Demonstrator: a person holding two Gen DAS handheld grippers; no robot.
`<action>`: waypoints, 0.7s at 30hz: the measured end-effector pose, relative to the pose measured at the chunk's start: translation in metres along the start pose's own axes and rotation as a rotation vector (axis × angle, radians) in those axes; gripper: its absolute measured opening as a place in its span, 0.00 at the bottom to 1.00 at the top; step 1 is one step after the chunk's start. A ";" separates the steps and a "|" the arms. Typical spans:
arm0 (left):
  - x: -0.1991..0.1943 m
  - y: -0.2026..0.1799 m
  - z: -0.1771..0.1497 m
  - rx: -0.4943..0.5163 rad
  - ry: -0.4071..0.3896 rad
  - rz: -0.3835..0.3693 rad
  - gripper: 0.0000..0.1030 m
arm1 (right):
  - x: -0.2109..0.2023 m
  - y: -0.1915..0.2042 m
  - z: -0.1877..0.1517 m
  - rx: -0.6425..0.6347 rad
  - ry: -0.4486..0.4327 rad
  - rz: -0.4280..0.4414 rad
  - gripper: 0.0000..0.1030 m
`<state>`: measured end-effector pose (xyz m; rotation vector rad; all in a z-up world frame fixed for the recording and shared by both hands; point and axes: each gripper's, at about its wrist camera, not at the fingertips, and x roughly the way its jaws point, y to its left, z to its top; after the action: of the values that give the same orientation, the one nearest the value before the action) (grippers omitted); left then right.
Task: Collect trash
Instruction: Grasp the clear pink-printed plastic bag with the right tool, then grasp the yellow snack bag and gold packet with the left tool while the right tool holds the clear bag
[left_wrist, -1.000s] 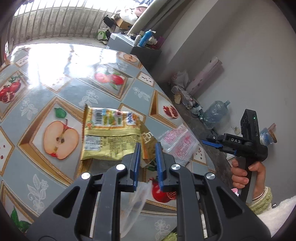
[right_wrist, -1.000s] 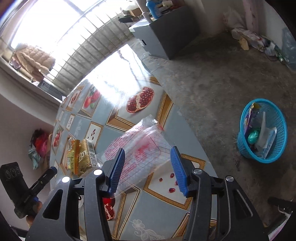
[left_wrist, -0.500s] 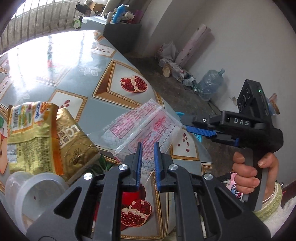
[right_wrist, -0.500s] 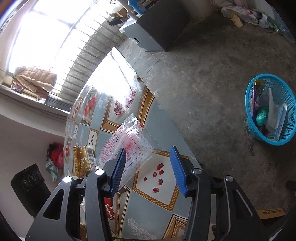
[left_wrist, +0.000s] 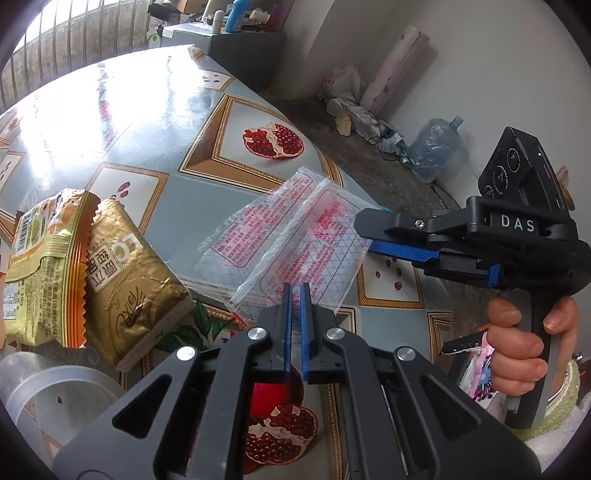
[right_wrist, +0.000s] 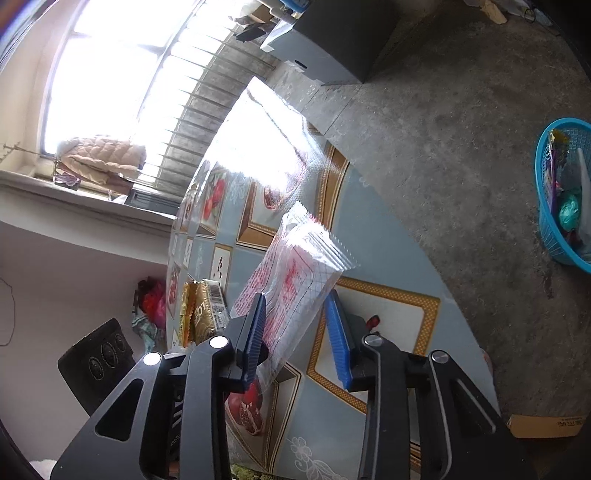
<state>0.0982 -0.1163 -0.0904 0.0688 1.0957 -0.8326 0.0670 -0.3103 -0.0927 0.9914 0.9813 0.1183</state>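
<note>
Two tools work one clear wrapper (left_wrist: 295, 240) printed in red, lying on the counter (left_wrist: 155, 122) near its edge. My left tool (left_wrist: 294, 295) is pinched together on the wrapper's near edge. My right tool (right_wrist: 295, 310) has its jaws closing with the wrapper's other end between them; one pad looks to touch the film, the other stands clear. Left of my left tool lie two gold snack packets (left_wrist: 122, 273). Right of my right tool, a blue basket (right_wrist: 550, 229) of trash sits on the floor.

Left gripper (left_wrist: 295, 291) jaws shut, clear wrapper (left_wrist: 295, 236) lifted
</note>
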 end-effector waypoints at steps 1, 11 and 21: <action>0.002 -0.002 0.002 0.001 0.001 0.001 0.02 | 0.003 0.002 -0.001 -0.007 0.001 -0.005 0.25; -0.015 0.001 0.003 0.009 -0.047 -0.001 0.02 | 0.005 0.032 -0.005 -0.148 -0.080 -0.103 0.04; -0.101 0.052 0.011 -0.104 -0.219 0.007 0.02 | -0.024 0.066 0.012 -0.228 -0.160 -0.021 0.02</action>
<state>0.1192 -0.0284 -0.0214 -0.1037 0.9293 -0.7561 0.0837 -0.2918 -0.0257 0.7687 0.8116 0.1279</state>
